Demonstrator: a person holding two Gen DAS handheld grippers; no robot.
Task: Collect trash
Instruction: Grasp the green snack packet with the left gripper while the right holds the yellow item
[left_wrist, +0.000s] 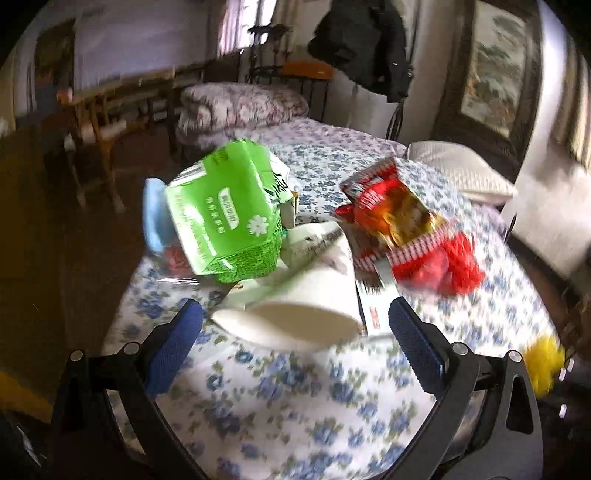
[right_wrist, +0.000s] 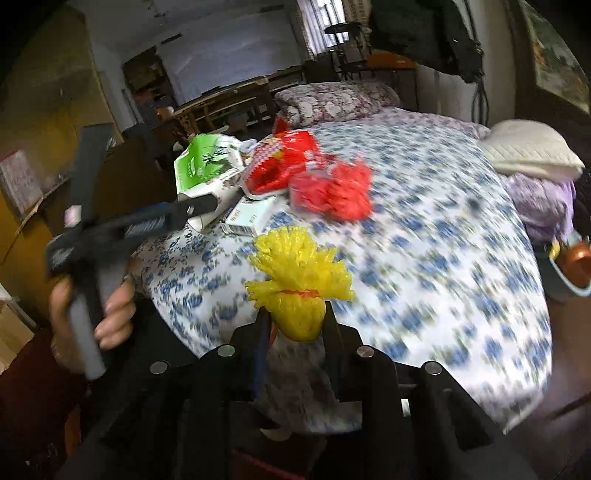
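Observation:
Trash lies in a heap on the flowered bed sheet (left_wrist: 295, 398). A white paper cup (left_wrist: 314, 295) lies on its side, its mouth toward my left gripper (left_wrist: 295, 310), which is open with a blue pad on each side of the cup and clear of it. Behind the cup are a green tissue pack (left_wrist: 225, 218), a red snack bag (left_wrist: 391, 210), a red mesh wad (left_wrist: 443, 266) and a small white carton (right_wrist: 251, 218). My right gripper (right_wrist: 295, 314) is shut on a yellow mesh bundle (right_wrist: 299, 269) above the bed's near edge. A hand (right_wrist: 110, 310) holds the left gripper (right_wrist: 177, 214).
A folded flowered quilt (right_wrist: 332, 99) and a white pillow (right_wrist: 528, 151) lie at the far end of the bed, with purple cloth (right_wrist: 539, 199) at its right side. A wooden table (left_wrist: 110, 99) stands to the left across the dark floor. The sheet's right half carries no trash.

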